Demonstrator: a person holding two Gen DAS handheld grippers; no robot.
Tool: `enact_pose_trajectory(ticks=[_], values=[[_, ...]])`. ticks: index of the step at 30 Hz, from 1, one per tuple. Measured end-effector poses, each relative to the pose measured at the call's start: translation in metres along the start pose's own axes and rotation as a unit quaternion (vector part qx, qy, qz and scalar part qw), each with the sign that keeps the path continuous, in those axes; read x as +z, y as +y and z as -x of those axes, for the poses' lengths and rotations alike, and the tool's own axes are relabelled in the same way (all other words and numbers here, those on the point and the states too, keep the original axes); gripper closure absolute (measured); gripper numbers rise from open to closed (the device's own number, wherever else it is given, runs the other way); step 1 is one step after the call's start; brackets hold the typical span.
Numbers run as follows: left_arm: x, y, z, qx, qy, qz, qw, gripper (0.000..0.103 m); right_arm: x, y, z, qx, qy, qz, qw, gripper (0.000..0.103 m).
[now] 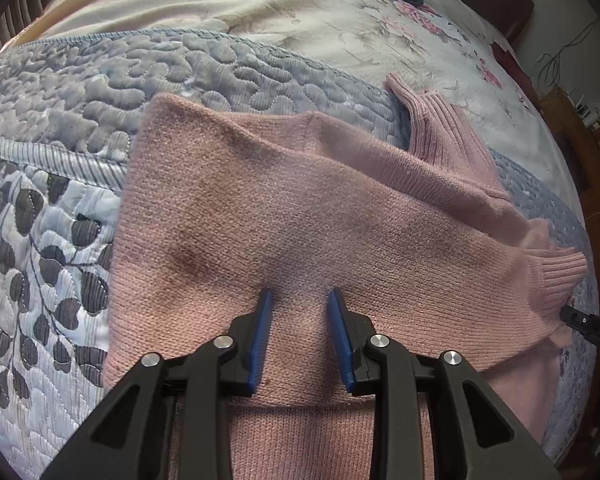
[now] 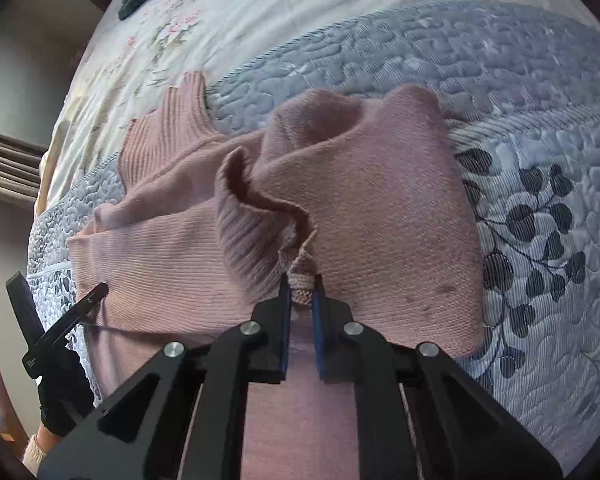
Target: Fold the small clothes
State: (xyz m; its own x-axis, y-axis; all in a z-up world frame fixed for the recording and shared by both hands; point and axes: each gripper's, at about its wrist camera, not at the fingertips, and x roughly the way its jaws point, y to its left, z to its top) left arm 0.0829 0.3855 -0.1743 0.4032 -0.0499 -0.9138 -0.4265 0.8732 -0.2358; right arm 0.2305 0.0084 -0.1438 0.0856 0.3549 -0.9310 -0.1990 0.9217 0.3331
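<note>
Bed: quilted blue-grey coverlet [image 1: 60, 92] with leaf print, floral sheet [image 1: 340, 12] beyond it.
Garment: pink knit sweater [image 1: 260, 200] lying on the coverlet, partly folded, ribbed cuff [image 2: 248, 236] turned over the body.
Left gripper [image 1: 300, 300]: over the sweater, jaws parted, nothing between them.
Right gripper [image 2: 302, 288]: jaws clamped on a bunched edge of the sweater beside the cuff.
Hand [image 2: 64, 396]: black-gloved, holding the left gripper's handle.

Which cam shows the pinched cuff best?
Right wrist: the ribbed cuff sits centred, its edge clamped in the right gripper. Left wrist shows that cuff only at the far right edge.
</note>
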Motion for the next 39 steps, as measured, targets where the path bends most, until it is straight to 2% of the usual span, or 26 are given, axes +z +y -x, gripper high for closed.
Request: enact_pose_trajectory(ticks=[3, 6, 8, 10, 12, 15, 17, 18, 19, 23, 28, 32, 33, 35, 36, 37, 39], values=[[0.000, -0.001, -0.001, 0.006, -0.001, -0.005, 1.0000, 0.072, -0.010, -0.013, -0.015, -0.012, 0.020, -0.009, 1.000, 0.091], [0.001, -0.003, 0.000, 0.012, 0.003, -0.004, 0.9999, 0.071, -0.015, -0.014, -0.012, -0.002, 0.024, -0.007, 1.000, 0.088], [0.004, -0.008, 0.004, 0.021, 0.003, -0.001, 0.9998, 0.071, -0.013, -0.012, -0.003, 0.005, 0.013, -0.001, 1.000, 0.080], [0.007, -0.015, 0.011, 0.022, -0.010, -0.009, 0.9997, 0.066, -0.005, -0.010, 0.005, 0.018, 0.000, 0.001, 1.000, 0.059], [0.009, -0.026, 0.015, 0.019, -0.020, -0.025, 0.9993, 0.064, 0.008, -0.005, 0.005, 0.001, -0.006, 0.008, 1.000, 0.054], [0.013, -0.036, 0.010, 0.015, -0.017, -0.036, 0.9991, 0.063, 0.028, -0.003, -0.009, -0.008, 0.000, 0.012, 1.000, 0.055], [0.015, -0.038, 0.003, 0.019, -0.010, -0.033, 0.9992, 0.063, 0.037, 0.000, -0.018, -0.006, 0.005, 0.017, 1.000, 0.062], [0.015, -0.037, -0.001, 0.023, -0.007, -0.032, 0.9992, 0.063, 0.039, 0.002, -0.021, -0.008, 0.006, 0.025, 1.000, 0.077], [0.015, -0.036, -0.004, 0.026, -0.005, -0.032, 0.9992, 0.063, 0.040, 0.003, -0.023, -0.014, 0.008, 0.031, 0.999, 0.085], [0.013, -0.034, -0.011, 0.037, 0.001, -0.052, 0.9980, 0.060, 0.035, 0.008, -0.029, -0.039, 0.011, 0.048, 0.998, 0.090], [0.012, -0.029, -0.013, 0.026, 0.000, -0.051, 0.9983, 0.060, 0.034, -0.004, -0.034, -0.030, 0.024, 0.036, 0.999, 0.092], [0.016, -0.033, -0.009, 0.035, 0.012, -0.052, 0.9979, 0.061, 0.043, -0.002, -0.025, -0.031, 0.042, 0.049, 0.997, 0.090], [0.020, -0.036, -0.005, 0.040, 0.016, -0.055, 0.9976, 0.062, 0.045, 0.000, -0.015, -0.036, 0.033, 0.055, 0.997, 0.085], [0.032, -0.046, 0.010, 0.018, 0.000, -0.068, 0.9976, 0.062, 0.055, 0.010, 0.004, -0.008, 0.010, 0.071, 0.997, 0.082], [0.041, -0.052, 0.018, 0.010, -0.013, -0.077, 0.9969, 0.061, 0.062, 0.016, 0.011, 0.014, 0.003, 0.073, 0.997, 0.074], [0.051, -0.059, 0.023, 0.006, -0.025, -0.084, 0.9961, 0.056, 0.070, 0.022, 0.016, 0.031, -0.003, 0.076, 0.997, 0.067], [0.077, -0.069, 0.025, -0.013, -0.035, -0.081, 0.9960, 0.049, 0.092, 0.043, 0.015, 0.051, -0.015, 0.092, 0.994, 0.063]])
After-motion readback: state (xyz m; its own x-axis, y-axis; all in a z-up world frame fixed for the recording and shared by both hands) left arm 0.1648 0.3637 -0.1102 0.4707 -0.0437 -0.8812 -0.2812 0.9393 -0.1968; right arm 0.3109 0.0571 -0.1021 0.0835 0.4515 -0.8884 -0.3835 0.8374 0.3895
